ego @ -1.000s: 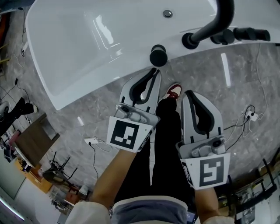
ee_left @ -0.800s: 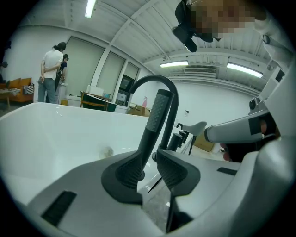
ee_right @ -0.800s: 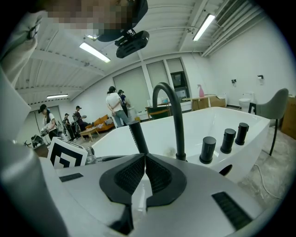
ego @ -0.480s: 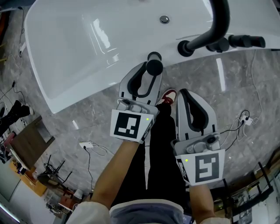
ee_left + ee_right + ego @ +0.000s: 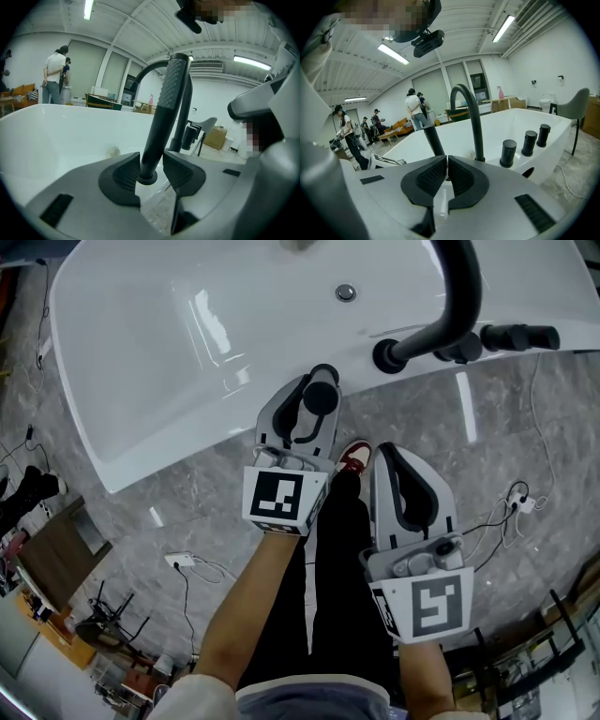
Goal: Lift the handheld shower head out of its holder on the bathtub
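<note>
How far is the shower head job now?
Done: the left gripper is in place, its jaws have just been opening, and the shower head stands between them, not gripped. In hand: the grasp. Left: the lift; it sits in its holder. The right gripper is shut.

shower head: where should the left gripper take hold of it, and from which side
Grip the shower head on its smooth round stem just above the holder, below the dimpled top. It stands nearly upright, so come in level from the floor side; the left gripper has just been opening its jaws and straddles the stem there.
</note>
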A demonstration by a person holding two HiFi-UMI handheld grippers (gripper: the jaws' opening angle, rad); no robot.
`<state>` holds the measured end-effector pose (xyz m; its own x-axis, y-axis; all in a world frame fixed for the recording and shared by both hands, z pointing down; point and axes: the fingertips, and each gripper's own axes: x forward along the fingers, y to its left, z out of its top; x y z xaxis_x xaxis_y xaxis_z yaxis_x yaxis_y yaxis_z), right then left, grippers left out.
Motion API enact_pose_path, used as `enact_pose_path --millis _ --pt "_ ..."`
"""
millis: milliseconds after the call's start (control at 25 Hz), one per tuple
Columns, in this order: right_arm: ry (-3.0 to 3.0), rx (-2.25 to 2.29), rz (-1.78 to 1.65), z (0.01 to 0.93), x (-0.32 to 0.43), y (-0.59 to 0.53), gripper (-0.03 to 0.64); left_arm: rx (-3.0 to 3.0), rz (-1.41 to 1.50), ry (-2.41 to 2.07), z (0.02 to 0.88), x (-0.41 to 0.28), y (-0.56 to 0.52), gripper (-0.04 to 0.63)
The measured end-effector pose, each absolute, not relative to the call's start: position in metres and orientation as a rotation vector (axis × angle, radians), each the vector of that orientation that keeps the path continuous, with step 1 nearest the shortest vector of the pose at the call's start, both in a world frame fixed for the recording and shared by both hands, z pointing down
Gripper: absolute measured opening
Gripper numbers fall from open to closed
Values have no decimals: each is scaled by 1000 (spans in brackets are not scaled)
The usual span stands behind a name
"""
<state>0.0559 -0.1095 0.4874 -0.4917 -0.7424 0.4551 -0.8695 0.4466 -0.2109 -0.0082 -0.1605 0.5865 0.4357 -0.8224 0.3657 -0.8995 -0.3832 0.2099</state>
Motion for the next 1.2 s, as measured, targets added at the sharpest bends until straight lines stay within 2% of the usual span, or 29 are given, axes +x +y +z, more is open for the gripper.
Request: enact_pose_path --millis 1200 --pt "-2400 1390 620 488 54 -107 21 2329 383 -1490 587 -6 -160 137"
